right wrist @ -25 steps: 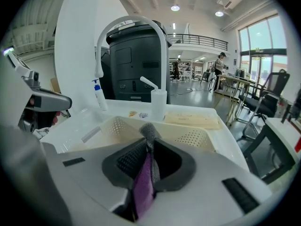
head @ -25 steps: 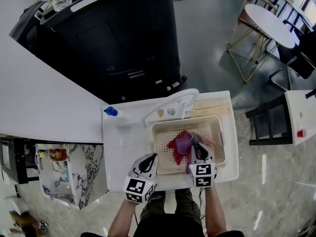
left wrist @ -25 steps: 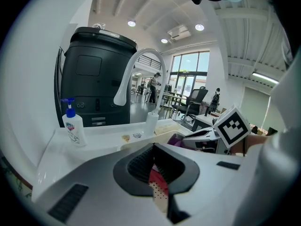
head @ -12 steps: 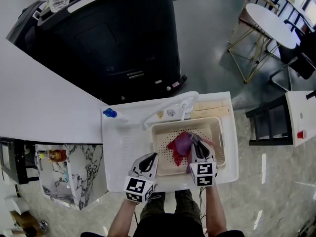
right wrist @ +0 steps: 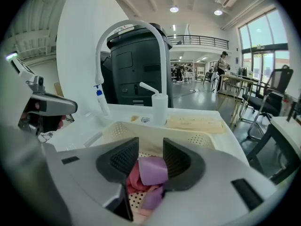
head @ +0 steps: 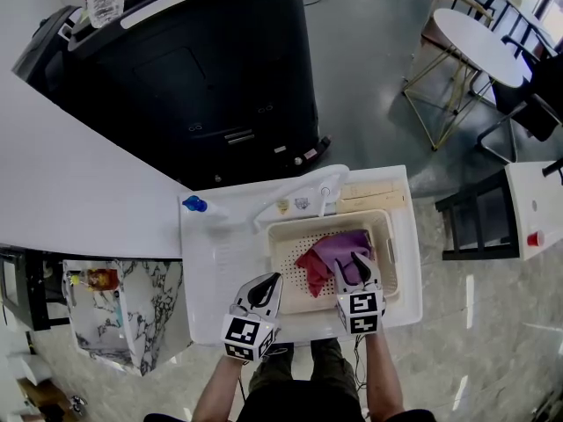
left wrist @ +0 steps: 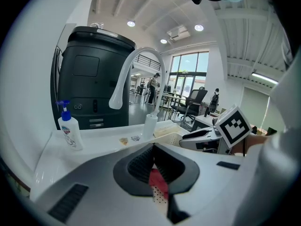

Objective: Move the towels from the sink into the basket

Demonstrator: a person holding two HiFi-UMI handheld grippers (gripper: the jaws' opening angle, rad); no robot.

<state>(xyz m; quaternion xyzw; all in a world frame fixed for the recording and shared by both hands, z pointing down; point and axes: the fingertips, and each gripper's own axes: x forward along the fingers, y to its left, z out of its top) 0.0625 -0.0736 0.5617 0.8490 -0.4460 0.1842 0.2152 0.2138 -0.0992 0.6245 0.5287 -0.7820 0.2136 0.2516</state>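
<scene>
A cream perforated basket (head: 379, 224) sits in the white sink unit. In it lie a purple towel (head: 339, 245) and a red towel (head: 310, 268). My right gripper (head: 354, 268) hangs over the basket's near side. Its jaws have just been opening and now stand open. The purple towel (right wrist: 153, 169) lies loose between and below them, over the red towel (right wrist: 133, 181), and the pads do not press it. My left gripper (head: 267, 283) is shut and empty at the basket's left front. The red towel (left wrist: 158, 181) shows beyond its jaws.
A white faucet (head: 299, 190) arches over the basket's far rim. A blue-capped soap bottle (head: 195, 204) stands at the sink's left corner and a wooden board (head: 375, 192) lies behind the basket. A black machine (head: 193, 69) stands beyond; a round table (head: 479, 42) is far right.
The right gripper's jaws have opened. The purple towel, bunched up in them before, now lies spread in the basket. The left gripper has not moved.
</scene>
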